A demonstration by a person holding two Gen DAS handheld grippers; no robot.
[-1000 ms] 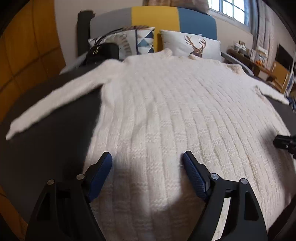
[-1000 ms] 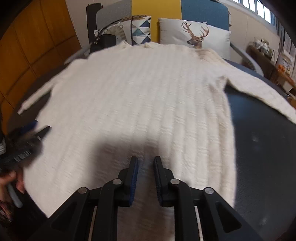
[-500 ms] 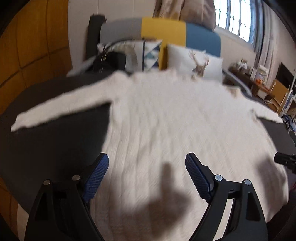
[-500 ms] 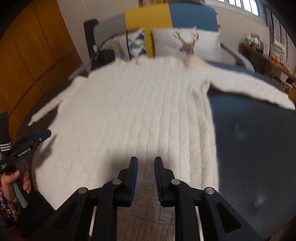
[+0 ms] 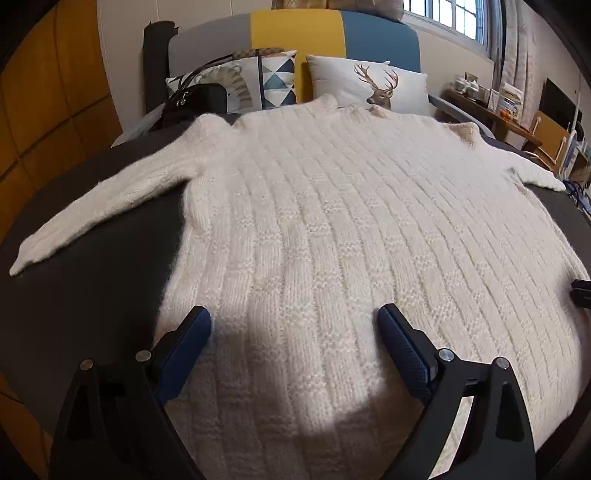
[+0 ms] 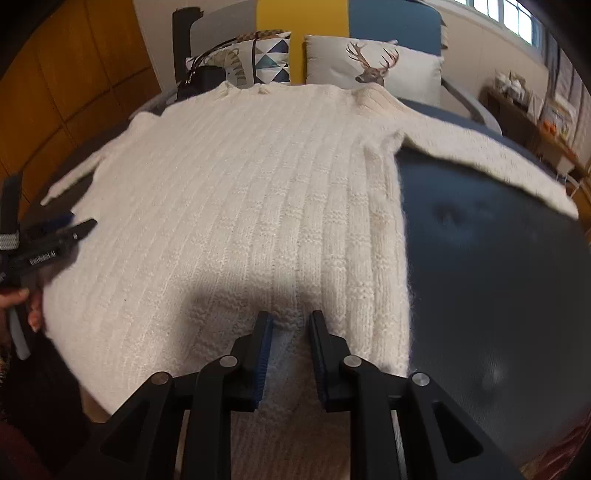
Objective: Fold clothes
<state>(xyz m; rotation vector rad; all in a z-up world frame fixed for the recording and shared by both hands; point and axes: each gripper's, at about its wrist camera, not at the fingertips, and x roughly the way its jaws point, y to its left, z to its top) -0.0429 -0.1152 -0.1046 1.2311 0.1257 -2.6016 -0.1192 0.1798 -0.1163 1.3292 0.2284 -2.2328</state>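
The sweater (image 5: 332, 229) is a cream-white knit with vertical ribs broken by bands of textured blocks. It lies flat and face up on the dark bed cover (image 5: 92, 295), hem toward the cameras and collar toward the pillows. Both sleeves are extended outward: the left sleeve (image 5: 99, 206) runs diagonally down to the left across the dark cover, and the right sleeve (image 6: 480, 155) angles out toward the right edge of the bed. The knit surface is fuzzy at its side edges.

The left gripper (image 5: 293, 332) hovers over the lower left part of the sweater body with its blue-padded fingers spread wide; nothing is between them. The right gripper (image 6: 290, 325) is near the hem on the sweater's right side, its fingers drawn close with a narrow gap; a strip of knit shows in that gap, but whether it is pinched cannot be determined.

A deer-print pillow (image 5: 369, 88) and a triangle-pattern pillow (image 5: 277, 79) stand against the headboard (image 5: 295, 29). A black handbag (image 5: 199, 101) sits beside them.
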